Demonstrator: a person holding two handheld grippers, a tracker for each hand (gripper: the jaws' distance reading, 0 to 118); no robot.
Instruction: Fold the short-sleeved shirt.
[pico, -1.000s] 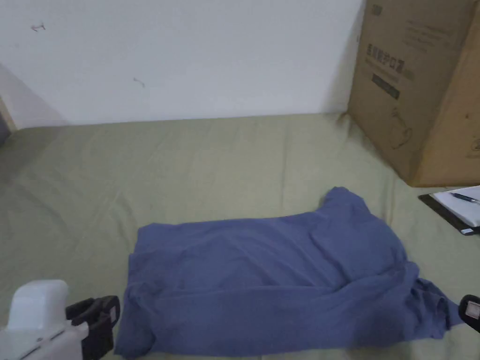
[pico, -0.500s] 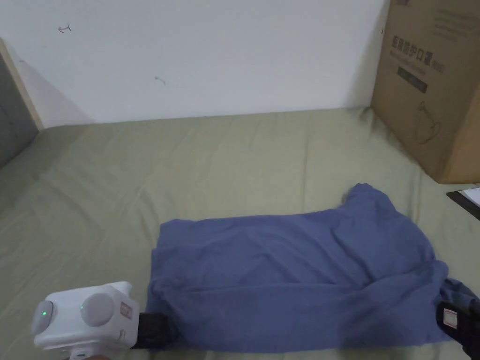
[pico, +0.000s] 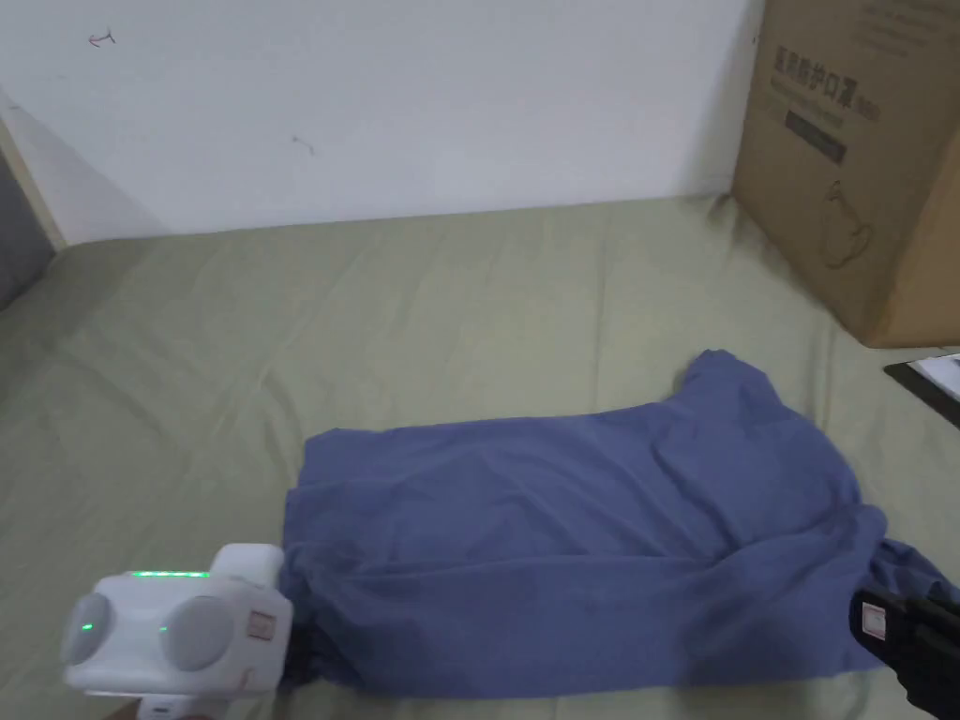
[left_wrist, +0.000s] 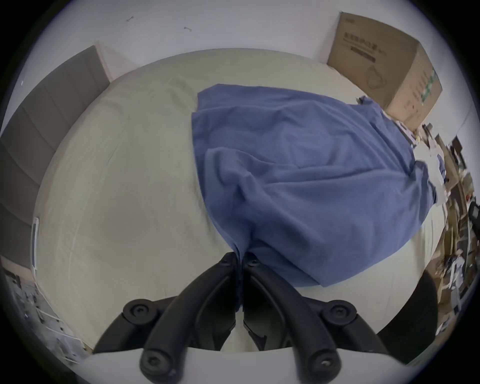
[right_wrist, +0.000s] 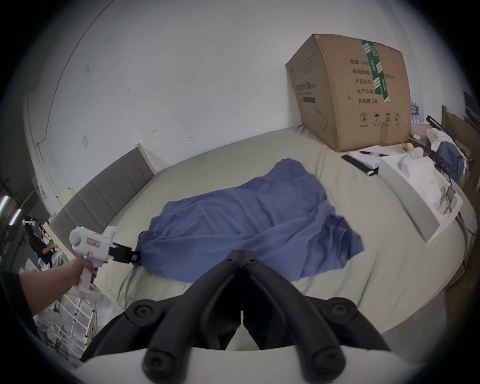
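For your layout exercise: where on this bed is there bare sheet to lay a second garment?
Bare olive-green bed sheet stretches from the white wall to the blue short-sleeved shirt, and left towards the grey headboard. The right is crowded: brown cardboard box, black clipboard.

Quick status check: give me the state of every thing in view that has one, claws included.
Shirt: lying flat on the bed, wrinkled, near-left corner pinched.
Left claw: shut on the shirt's corner.
Right claw: shut, nothing visibly between its jaws.
Cardboard box: closed, standing on the bed.
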